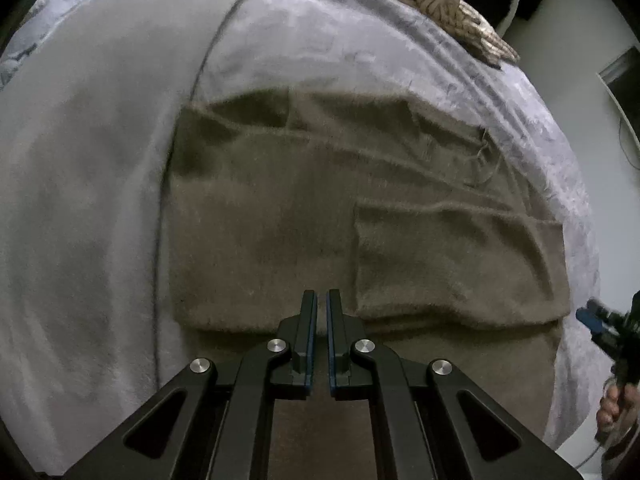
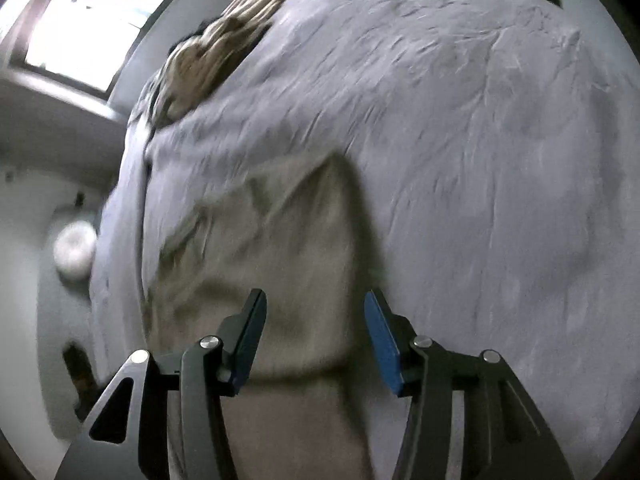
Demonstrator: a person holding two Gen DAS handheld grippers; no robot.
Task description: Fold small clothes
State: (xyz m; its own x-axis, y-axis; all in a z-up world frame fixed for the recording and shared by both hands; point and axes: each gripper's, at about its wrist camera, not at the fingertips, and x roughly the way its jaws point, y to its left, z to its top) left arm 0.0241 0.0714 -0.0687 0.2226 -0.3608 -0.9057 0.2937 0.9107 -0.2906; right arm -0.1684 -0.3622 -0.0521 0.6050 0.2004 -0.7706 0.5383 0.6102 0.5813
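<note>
**Inspector:** State the position.

**Operator:** I see the brown garment lying on the grey blanket of the bed, partly folded, with one flap doubled over on the side nearer my right. My left gripper sits low over the near edge with its jaws almost together; a thin gap shows and I see no cloth in it. My right gripper has its jaws wide apart, straddling the garment's near end, gripping nothing.

**Inspector:** Risks?

**Operator:** First, I judge the left jaws could close on air or take only the top layer, so the fold would peel apart on lifting. Second, the right view is blurred, so I cannot tell the cloth's edge exactly; a pinch there may catch the blanket too and drag it. Third, the fuzzy fabric looks limp, and uneven pulling would skew the doubled flap.

**Inspector:** Anything else nearby?

**Operator:** A crumpled tan cloth lies at the far edge, well apart.
</note>
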